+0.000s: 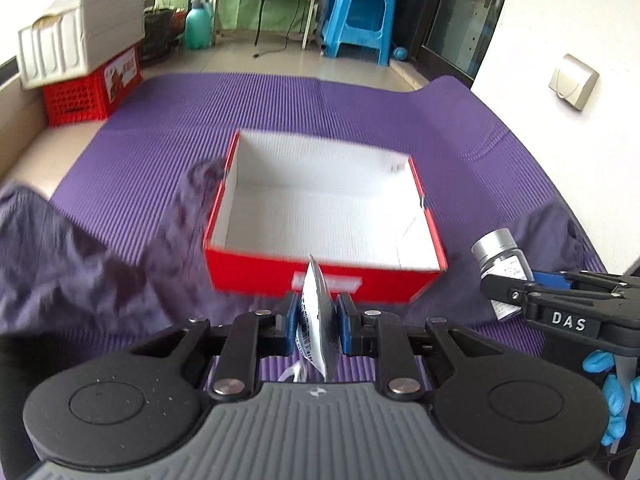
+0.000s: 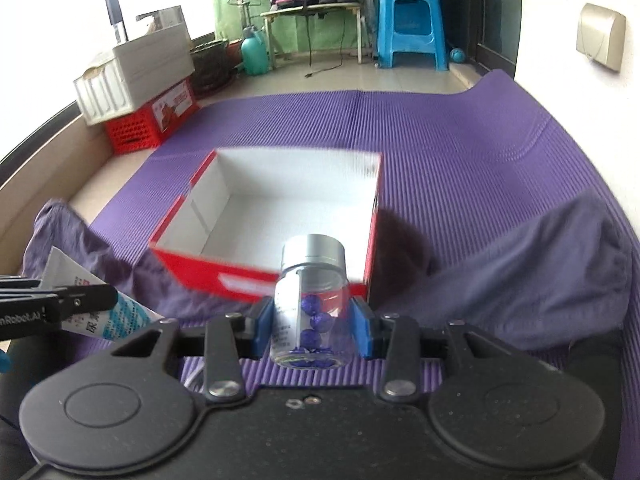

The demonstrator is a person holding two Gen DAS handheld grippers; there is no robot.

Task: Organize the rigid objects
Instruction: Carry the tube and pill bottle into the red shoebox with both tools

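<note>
A red shoebox [image 1: 248, 274] with an empty white inside lies on the purple mat, ahead of both grippers; the right wrist view shows the same shoebox [image 2: 188, 266]. My left gripper [image 1: 314, 322] is shut on a white tube [image 1: 316, 308] with blue print, held edge-on above the mat. The tube [image 2: 96, 304] and the left gripper [image 2: 86, 298] appear at the left edge of the right wrist view. My right gripper [image 2: 314, 324] is shut on a clear glass jar [image 2: 310, 304] with a silver lid and blue beads inside. The jar [image 1: 502, 258] and right gripper [image 1: 516, 288] show at the right of the left wrist view.
Dark purple-grey cloth [image 1: 80, 264] lies bunched on the mat [image 1: 320, 112] left of the box, and more cloth [image 2: 520, 272] to its right. A red crate [image 1: 88, 88] with a white bin on top stands far left. A blue stool [image 1: 356, 20] and a small table stand beyond.
</note>
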